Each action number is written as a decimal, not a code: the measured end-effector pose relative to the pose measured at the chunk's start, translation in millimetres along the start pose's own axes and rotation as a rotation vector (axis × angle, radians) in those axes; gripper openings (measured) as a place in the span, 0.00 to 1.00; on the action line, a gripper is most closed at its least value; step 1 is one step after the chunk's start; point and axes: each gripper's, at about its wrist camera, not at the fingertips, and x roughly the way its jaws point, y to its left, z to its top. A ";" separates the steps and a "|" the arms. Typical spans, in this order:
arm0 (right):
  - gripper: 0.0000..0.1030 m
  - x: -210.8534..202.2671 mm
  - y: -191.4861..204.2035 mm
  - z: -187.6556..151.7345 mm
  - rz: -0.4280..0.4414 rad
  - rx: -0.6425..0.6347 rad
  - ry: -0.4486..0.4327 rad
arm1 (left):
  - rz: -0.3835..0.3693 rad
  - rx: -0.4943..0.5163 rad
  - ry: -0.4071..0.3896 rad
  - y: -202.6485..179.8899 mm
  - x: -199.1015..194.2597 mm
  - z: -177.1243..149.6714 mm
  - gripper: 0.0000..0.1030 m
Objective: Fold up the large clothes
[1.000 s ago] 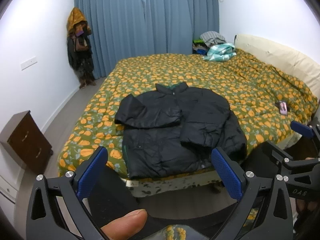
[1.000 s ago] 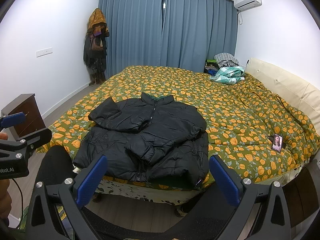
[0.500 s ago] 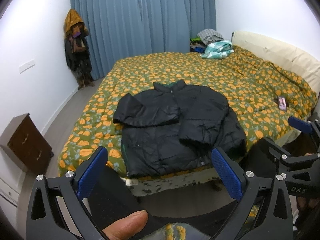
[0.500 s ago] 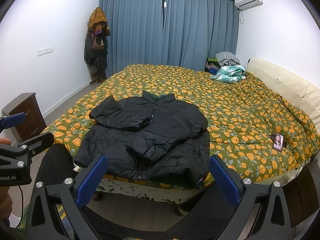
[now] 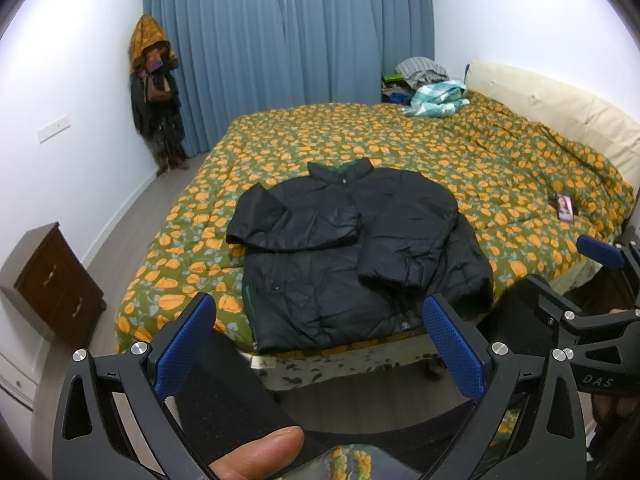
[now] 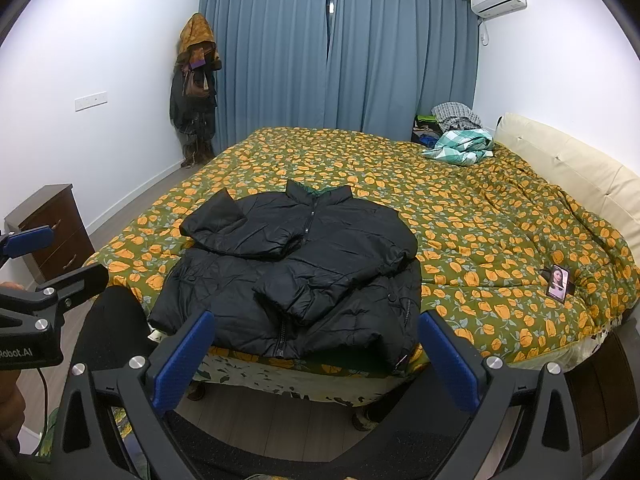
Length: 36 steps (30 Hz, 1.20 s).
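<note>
Both views have crept a little closer to the bed (image 6: 500, 216) since the earlier frames, with the jacket sitting slightly larger ahead of me; nothing on the quilt has shifted.

That bed is the biggest thing ahead — a broad quilted cover in olive with orange flowers, soft and lumpy. On its near edge, straight ahead of both tools, lies the black puffer jacket (image 5: 352, 256), collar away from me, hem just at the mattress edge, both sleeves already crossed over the chest. It looks slick, thick and springy, so I expect it to puff back up after each fold.

I judge the next step to be folding the hem up toward the collar. To do it well I would take the two hem corners at once, pinch through all layers including the lining, lift low and carry evenly so the crossed sleeves stay trapped inside.

My left hand-held gripper (image 5: 320, 340) is spread wide and carries nothing, short of the hem. My right hand-held gripper (image 6: 316, 354) is likewise fully spread and empty, hanging before the bed's edge.

Off to the right, well apart from the jacket, a small phone (image 6: 558, 282) rests on the quilt — worth avoiding.
</note>
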 end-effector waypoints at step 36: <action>1.00 2.0 3.5 -4.4 0.005 -0.003 0.010 | 0.003 0.001 0.018 0.1 0.4 -5.4 1.00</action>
